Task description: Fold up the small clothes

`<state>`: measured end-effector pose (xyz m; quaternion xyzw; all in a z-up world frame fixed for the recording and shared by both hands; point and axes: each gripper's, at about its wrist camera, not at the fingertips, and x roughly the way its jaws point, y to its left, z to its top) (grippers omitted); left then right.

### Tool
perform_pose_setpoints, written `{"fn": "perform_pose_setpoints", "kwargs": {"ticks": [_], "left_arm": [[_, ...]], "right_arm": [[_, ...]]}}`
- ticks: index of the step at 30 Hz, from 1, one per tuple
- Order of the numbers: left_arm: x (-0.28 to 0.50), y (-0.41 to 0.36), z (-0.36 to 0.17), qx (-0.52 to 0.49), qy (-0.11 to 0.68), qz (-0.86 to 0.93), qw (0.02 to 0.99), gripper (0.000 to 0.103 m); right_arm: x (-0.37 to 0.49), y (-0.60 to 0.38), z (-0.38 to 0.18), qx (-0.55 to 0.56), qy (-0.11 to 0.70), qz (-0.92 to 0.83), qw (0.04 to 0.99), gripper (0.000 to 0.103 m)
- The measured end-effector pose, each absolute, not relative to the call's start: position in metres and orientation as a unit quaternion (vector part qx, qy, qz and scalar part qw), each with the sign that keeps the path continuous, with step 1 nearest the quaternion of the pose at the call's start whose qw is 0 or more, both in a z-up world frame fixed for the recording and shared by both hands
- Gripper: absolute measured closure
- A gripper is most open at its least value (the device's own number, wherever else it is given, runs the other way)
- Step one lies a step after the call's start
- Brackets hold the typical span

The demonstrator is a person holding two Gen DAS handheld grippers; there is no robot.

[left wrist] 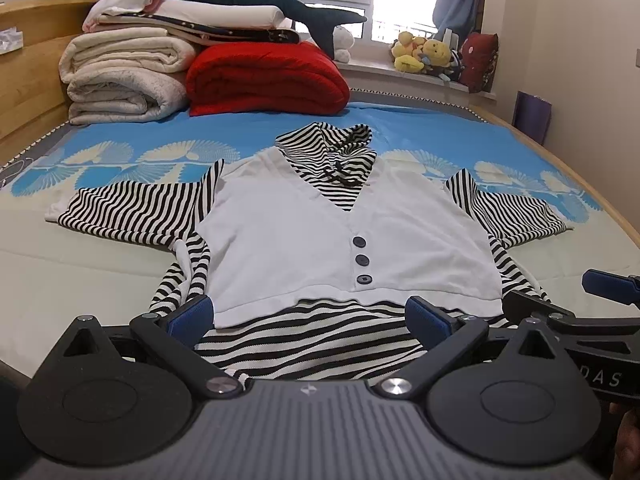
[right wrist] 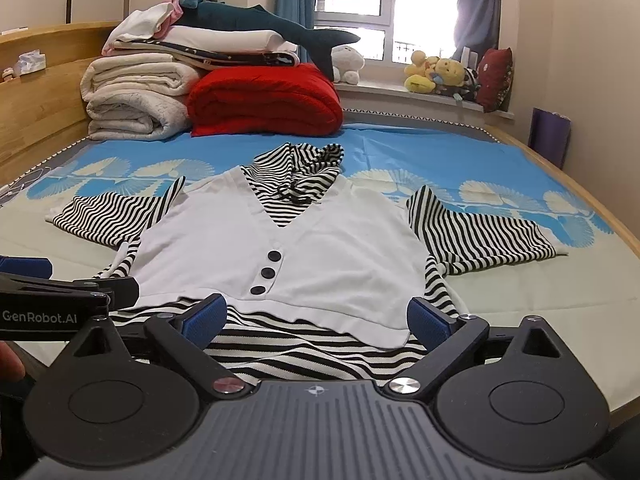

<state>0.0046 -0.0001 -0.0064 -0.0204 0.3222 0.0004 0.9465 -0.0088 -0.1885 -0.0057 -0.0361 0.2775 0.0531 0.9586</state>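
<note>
A small black-and-white striped top with a white vest front and three dark buttons (left wrist: 312, 236) (right wrist: 296, 248) lies flat and face up on the bed, sleeves spread to both sides, hood at the far end. My left gripper (left wrist: 310, 318) is open just above the striped hem, its blue pads either side of the hem's middle. My right gripper (right wrist: 318, 320) is open too, over the hem a little to the right. Each gripper shows at the edge of the other's view, the right gripper (left wrist: 612, 300) and the left gripper (right wrist: 60, 280). Nothing is held.
Folded white blankets (left wrist: 120, 76) and a red quilt (left wrist: 268, 80) are stacked at the head of the bed (left wrist: 80, 280), with a plush shark (left wrist: 260, 0) on top. Soft toys (left wrist: 428, 54) sit on the windowsill. A wooden bed frame (left wrist: 32, 80) runs along the left; a wall stands at right.
</note>
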Motion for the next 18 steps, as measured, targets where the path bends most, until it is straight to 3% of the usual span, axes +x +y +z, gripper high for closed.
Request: {"fn": "perform_pose_setpoints", "kwargs": {"ticks": [18], "left_arm": [[0.0089, 0.0033, -0.0090, -0.016, 0.331, -0.008, 0.943, 0.001]], "right_arm": [[-0.0040, -0.1907, -0.0148, -0.036, 0.293, 0.044, 0.954, 0.009]]}}
